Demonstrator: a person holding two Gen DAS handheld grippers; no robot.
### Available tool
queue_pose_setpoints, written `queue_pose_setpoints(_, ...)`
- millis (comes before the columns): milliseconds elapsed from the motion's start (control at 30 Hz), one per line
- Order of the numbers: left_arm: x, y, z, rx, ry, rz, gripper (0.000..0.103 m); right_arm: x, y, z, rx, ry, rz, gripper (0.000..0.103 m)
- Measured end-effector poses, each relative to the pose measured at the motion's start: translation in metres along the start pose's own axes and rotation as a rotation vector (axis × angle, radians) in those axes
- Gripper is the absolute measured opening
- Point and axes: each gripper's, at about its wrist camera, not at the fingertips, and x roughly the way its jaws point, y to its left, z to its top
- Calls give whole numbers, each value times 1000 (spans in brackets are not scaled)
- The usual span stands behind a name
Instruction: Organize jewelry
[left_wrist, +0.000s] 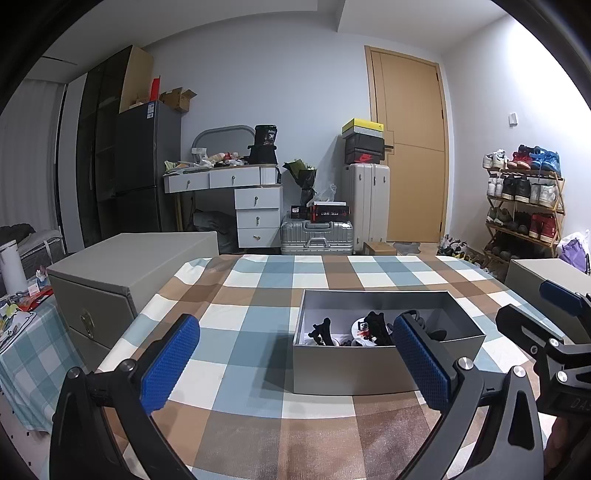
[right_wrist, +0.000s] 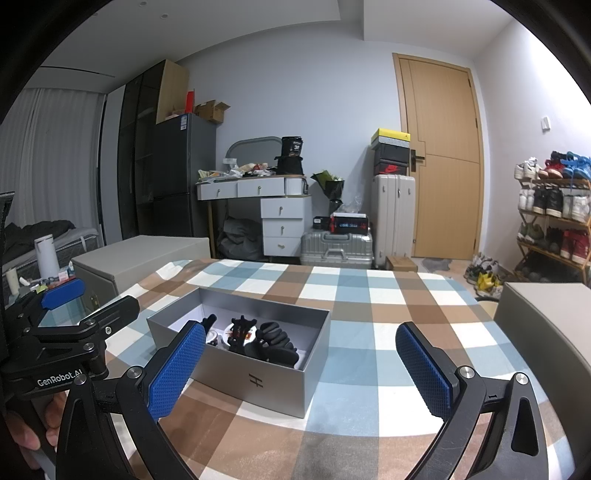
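Left wrist view: open grey box (left_wrist: 384, 365) sits on the checked tablecloth (left_wrist: 236, 295), just ahead of the left gripper (left_wrist: 295, 358) and overlapping its right finger, whose blue pad (left_wrist: 421, 362) covers the box's near right part. Inside, on a white lining: black jewelry pieces (left_wrist: 373, 328), shapes too small to sort, plus sth white w/ a red mark. Left gripper's fingers spread wide, nothing btwn them, above the cloth short of the box.

Right wrist view: same box (right_wrist: 258, 380) lies ahead-left, near the right gripper's (right_wrist: 299, 369) left pad (right_wrist: 177, 369); a small logo shows on its near wall. Black pieces (right_wrist: 275, 343) piled in it. Right gripper's fingers also wide apart, holding nothing, bare cloth (right_wrist: 369, 332) btwn them. Left gripper (right_wrist: 74, 314) shows at far left, apart from the box, w/ a hand under it.

Cloth is blue, brown and white squares, covering the whole table. A closed grey storage box (left_wrist: 122, 280) stands beyond the table's left edge, another (right_wrist: 546, 317) at the right edge. Side table w/ clutter and a white bottle (right_wrist: 46, 254) further left.

Room behind: dark fridge (left_wrist: 147, 162), white vanity desk w/ drawers (left_wrist: 255, 206) and piled top, silver suitcase (left_wrist: 317, 236) lying flat, white suitcase (left_wrist: 365, 199) upright w/ shoe boxes on it, wooden door (left_wrist: 410, 147), shoe rack (left_wrist: 524, 199) full of sneakers at right. Curtain at far left.
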Motion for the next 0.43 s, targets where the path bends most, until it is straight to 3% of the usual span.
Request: queue_pose_setpoints(433,-3,-2,1,14,5,-15,102,1,0,0,0,0,1,103)
